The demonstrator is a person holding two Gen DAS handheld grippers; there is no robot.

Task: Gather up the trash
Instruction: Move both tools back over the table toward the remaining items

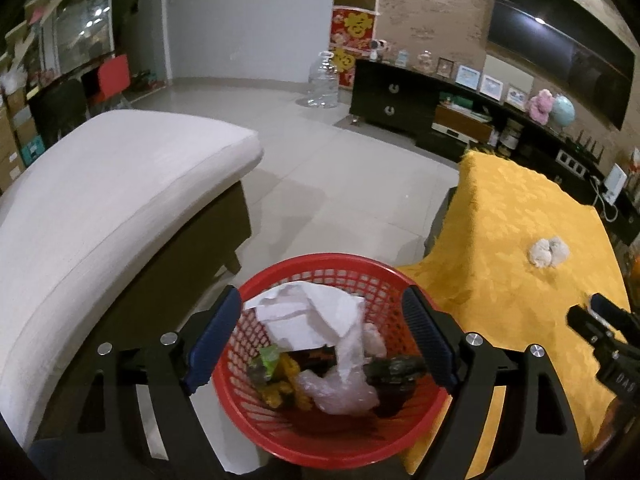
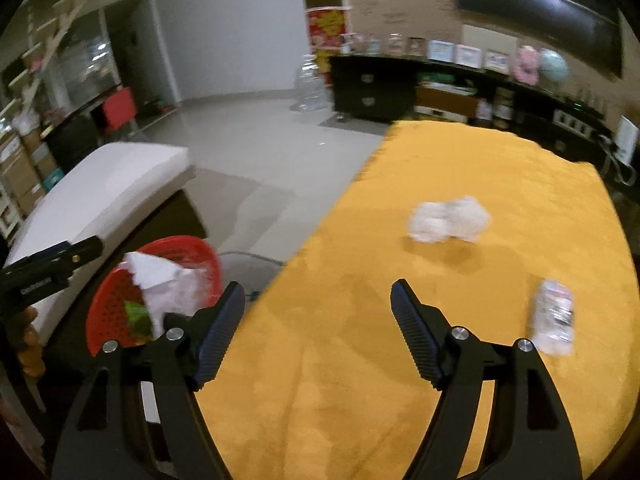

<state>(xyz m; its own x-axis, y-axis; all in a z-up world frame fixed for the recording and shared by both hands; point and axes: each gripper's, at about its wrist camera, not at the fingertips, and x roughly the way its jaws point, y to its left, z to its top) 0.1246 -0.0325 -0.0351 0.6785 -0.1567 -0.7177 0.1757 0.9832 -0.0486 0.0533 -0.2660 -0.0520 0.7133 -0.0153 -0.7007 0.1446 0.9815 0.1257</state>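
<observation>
A red mesh basket (image 1: 320, 261) sits low between the bench and the table, holding white crumpled paper (image 1: 308, 312), clear plastic film (image 1: 344, 394) and dark and yellow scraps. My left gripper (image 1: 322, 300) hangs open just above it, with nothing between the fingers. My right gripper (image 2: 318, 288) is open over the yellow tablecloth (image 2: 360, 380), also with nothing in it. Farther along the cloth lie a crumpled white tissue (image 2: 448, 220) and, to the right, a clear plastic wrapper (image 2: 554, 316). The tissue (image 1: 548, 252) also shows in the left wrist view, and the basket (image 2: 116, 300) in the right one.
A white cushioned bench (image 1: 120, 184) stands left of the basket. Pale tiled floor (image 1: 340, 184) runs between bench and table. At the back are a dark cabinet (image 1: 392, 96) with framed pictures and a large clear water bottle (image 1: 322, 80).
</observation>
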